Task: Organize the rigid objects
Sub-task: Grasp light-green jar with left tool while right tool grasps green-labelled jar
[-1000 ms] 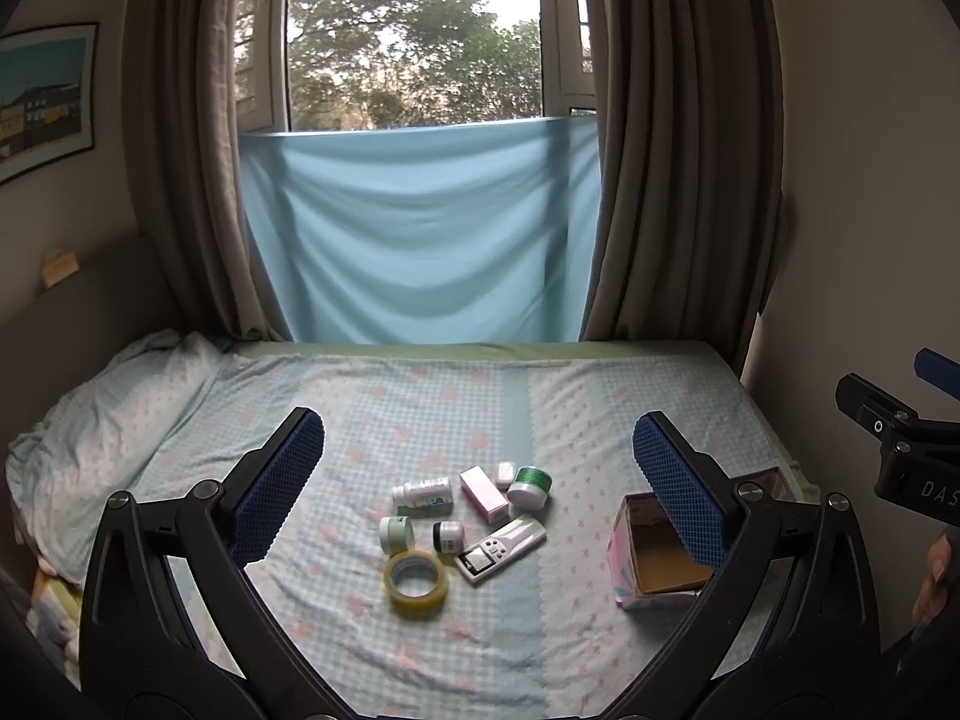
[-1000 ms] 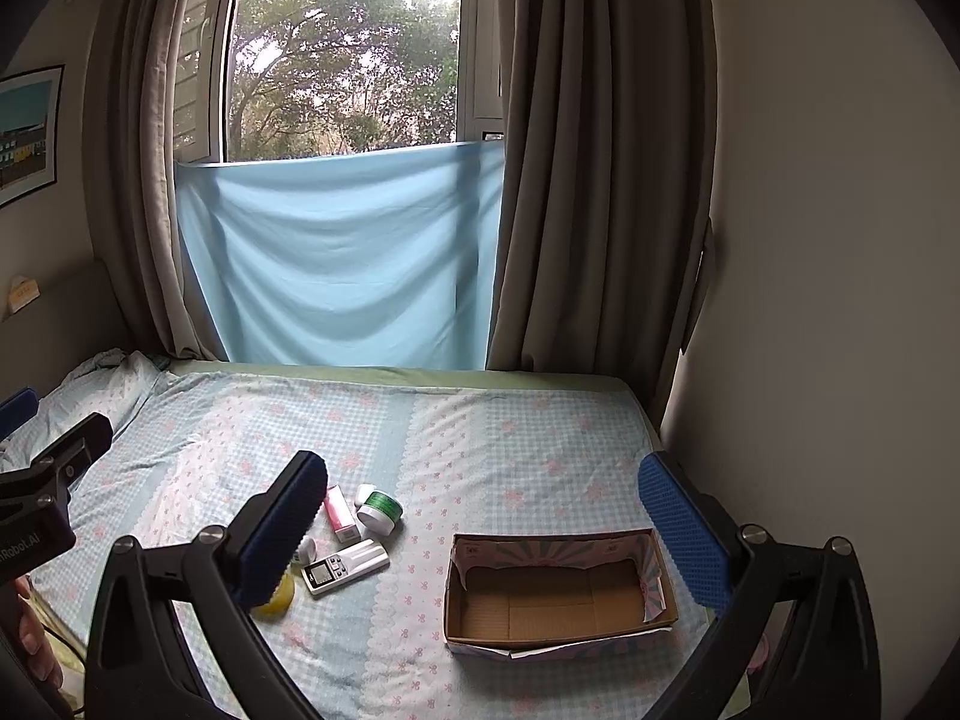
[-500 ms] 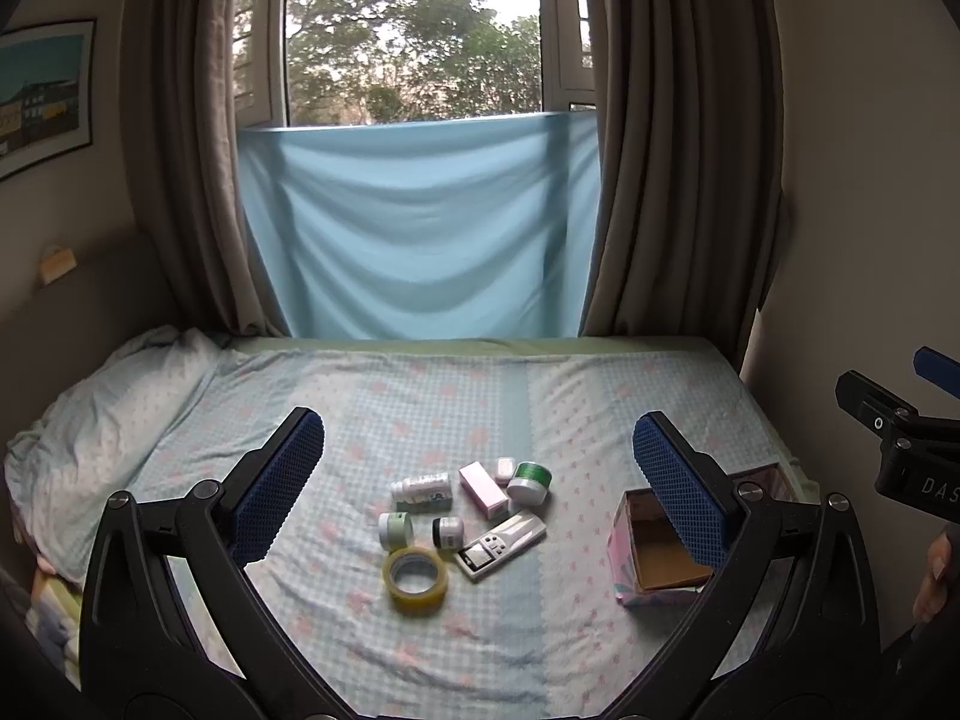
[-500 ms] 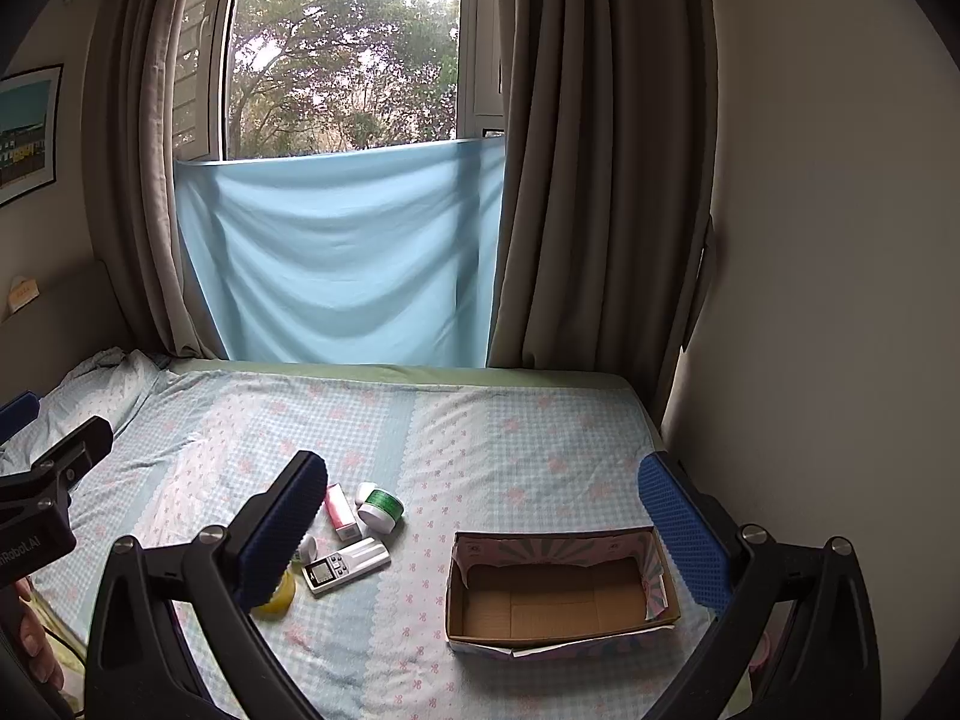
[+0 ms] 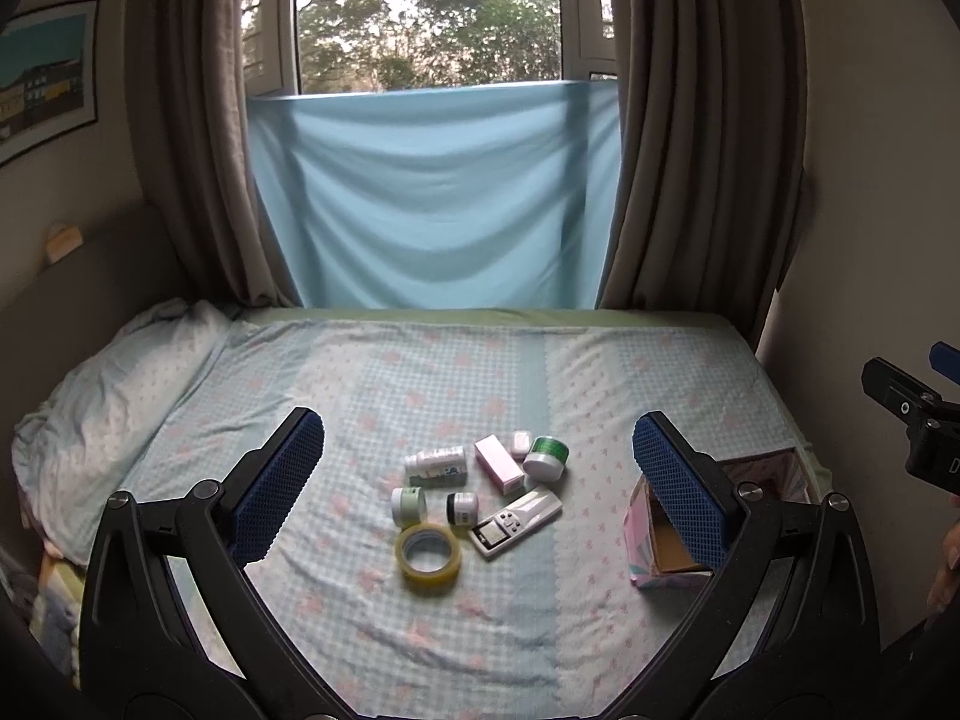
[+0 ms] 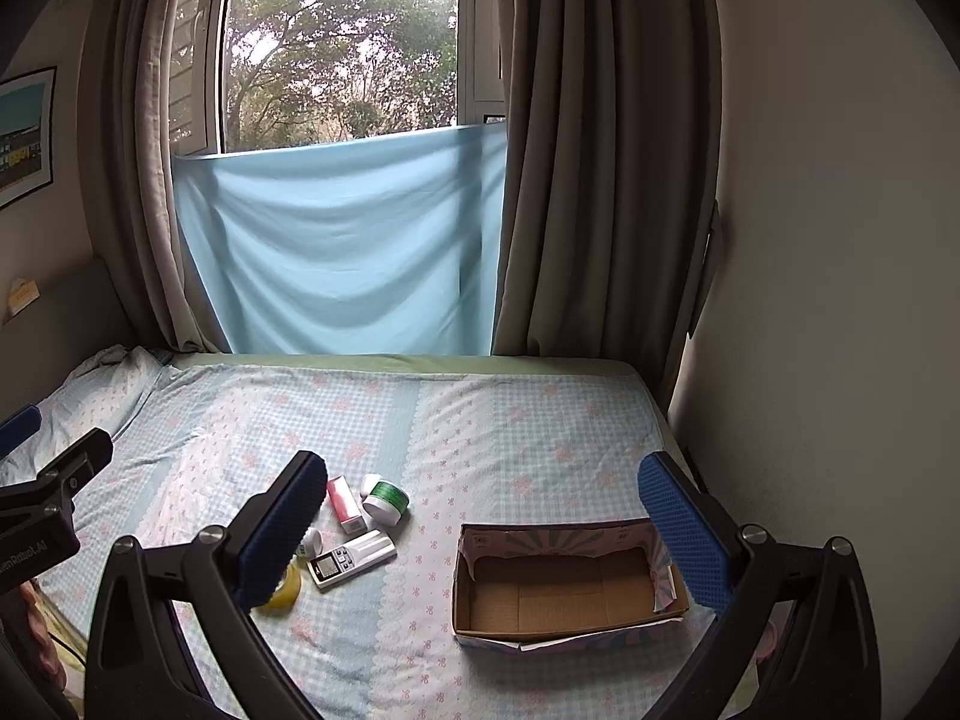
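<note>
A cluster of small items lies mid-bed: a yellow tape roll [image 5: 429, 558], a white remote-like device [image 5: 517, 520], a pink box [image 5: 498, 464], a green-lidded jar [image 5: 546, 457], a white bottle [image 5: 436, 463] on its side and two small jars [image 5: 409, 504]. An empty pink cardboard box [image 6: 564, 585] sits to their right. My left gripper [image 5: 480, 489] hovers open above the near side of the cluster. My right gripper [image 6: 480, 525] is open over the box's left end. The same device [image 6: 351, 558], pink box [image 6: 343, 502] and green-lidded jar [image 6: 387, 501] show in the right wrist view.
The bed [image 5: 420, 378] carries a blue checked sheet with a rumpled pillow [image 5: 114, 384] at the left. Curtains and a blue cloth [image 5: 432, 198] hang behind; a wall [image 6: 840, 300] borders the right side. A hand [image 5: 948, 564] shows at the right edge.
Both views have hardly shifted; the objects sit a touch lower in the left wrist view. Nothing was grasped or moved.
</note>
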{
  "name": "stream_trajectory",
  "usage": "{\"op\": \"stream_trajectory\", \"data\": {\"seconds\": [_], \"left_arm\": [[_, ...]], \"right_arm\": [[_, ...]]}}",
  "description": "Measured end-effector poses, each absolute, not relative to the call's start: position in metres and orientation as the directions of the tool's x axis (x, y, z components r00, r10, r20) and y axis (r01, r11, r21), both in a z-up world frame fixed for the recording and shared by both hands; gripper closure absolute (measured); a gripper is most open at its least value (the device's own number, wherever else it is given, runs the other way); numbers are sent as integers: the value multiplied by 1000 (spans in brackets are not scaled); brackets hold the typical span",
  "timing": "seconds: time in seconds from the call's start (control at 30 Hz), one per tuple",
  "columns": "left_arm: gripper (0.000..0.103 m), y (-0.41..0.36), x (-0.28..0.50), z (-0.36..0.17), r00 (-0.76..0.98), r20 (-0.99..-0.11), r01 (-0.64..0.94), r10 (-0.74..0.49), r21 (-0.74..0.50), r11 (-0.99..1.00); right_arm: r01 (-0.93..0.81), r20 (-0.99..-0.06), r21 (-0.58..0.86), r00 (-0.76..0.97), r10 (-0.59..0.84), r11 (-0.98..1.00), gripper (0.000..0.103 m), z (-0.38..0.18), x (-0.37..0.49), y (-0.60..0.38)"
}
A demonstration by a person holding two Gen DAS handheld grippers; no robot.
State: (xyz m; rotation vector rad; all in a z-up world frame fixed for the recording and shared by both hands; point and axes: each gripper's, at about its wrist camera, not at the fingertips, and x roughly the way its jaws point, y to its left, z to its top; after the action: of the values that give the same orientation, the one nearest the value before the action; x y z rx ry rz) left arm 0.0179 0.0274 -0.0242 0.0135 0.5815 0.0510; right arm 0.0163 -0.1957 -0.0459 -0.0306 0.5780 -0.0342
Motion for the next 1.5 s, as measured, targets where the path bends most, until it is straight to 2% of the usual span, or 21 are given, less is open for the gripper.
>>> {"op": "stream_trajectory", "data": {"seconds": [0.23, 0.43, 0.6, 0.87, 1.17, 1.5], "left_arm": [[1, 62, 50, -84, 724, -681, -162, 111, -11, 987], [1, 90, 81, -154, 598, -784, -256, 169, 13, 967], [1, 118, 125, -217, 504, -849, -282, 157, 10, 959], [1, 156, 208, -307, 384, -917, -266, 110, 4, 964], [1, 181, 279, -395, 257, -964, -240, 67, 4, 971], [12, 182, 309, -457, 143, -989, -228, 25, -8, 974]], "right_arm": [[-72, -643, -33, 765, 35, 997, 0, -89, 61, -186], [-170, -730, 17, 671, 128, 985, 0, -147, 118, -168], [-188, -798, 62, 581, 161, 980, 0, -198, 179, -144], [-106, -878, 147, 444, 179, 983, 0, -280, 275, -106], [70, -940, 210, 290, 182, 975, 0, -378, 365, -92], [216, -971, 215, 151, 185, 952, 0, -461, 410, -97]]}}
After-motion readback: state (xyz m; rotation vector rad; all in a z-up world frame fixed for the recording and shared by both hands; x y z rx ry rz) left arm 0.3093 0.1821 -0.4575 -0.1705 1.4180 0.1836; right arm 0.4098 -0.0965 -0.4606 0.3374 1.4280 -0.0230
